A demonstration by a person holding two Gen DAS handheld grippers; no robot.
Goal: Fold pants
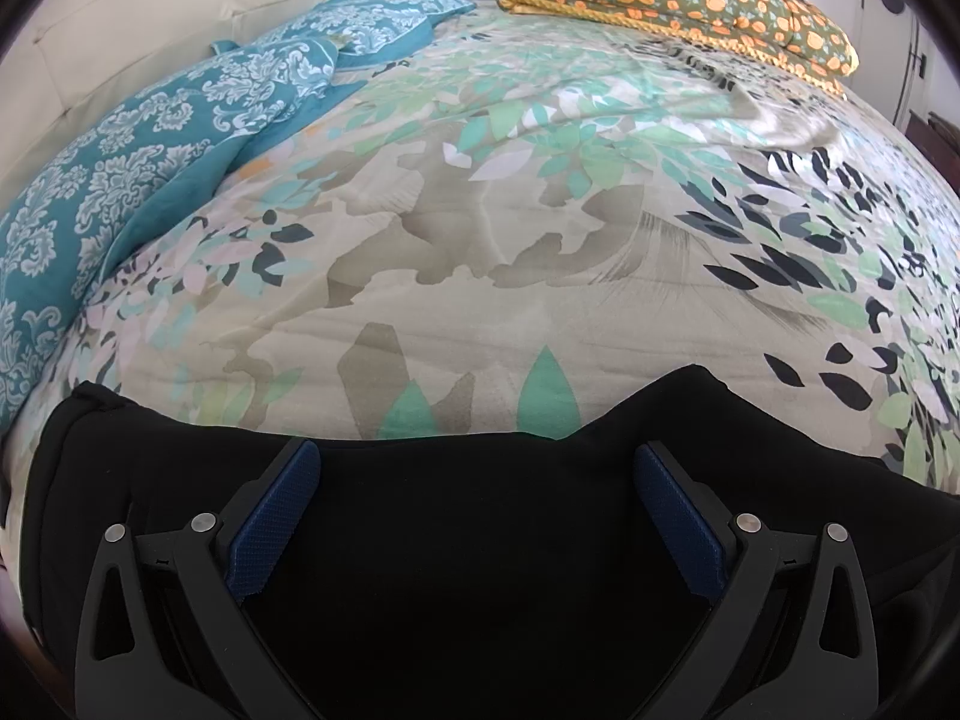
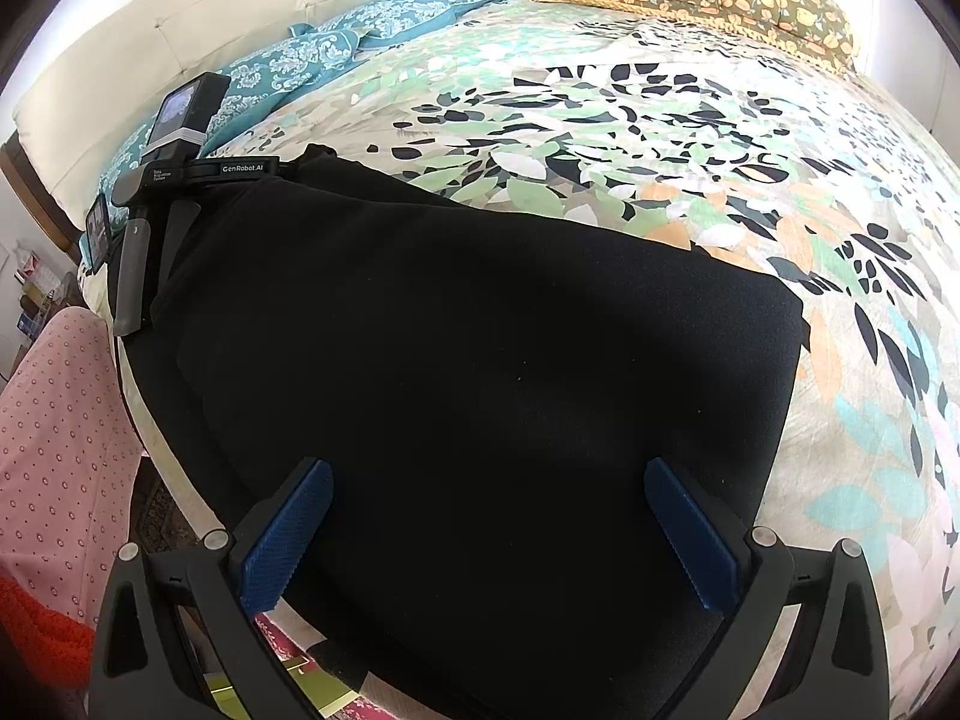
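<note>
Jaws spread wide on both left gripper and right gripper; black pants lie folded on floral bedspread.

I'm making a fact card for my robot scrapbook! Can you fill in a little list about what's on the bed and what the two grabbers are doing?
place: bed with leafy bedspread
clothing: black pants, lying flat at the bed's near edge
left gripper: open, over the pants, holding nothing
right gripper: open, over the pants, holding nothing
pillows: teal patterned pillows by the headboard
far side: folded orange-flowered blanket
</note>
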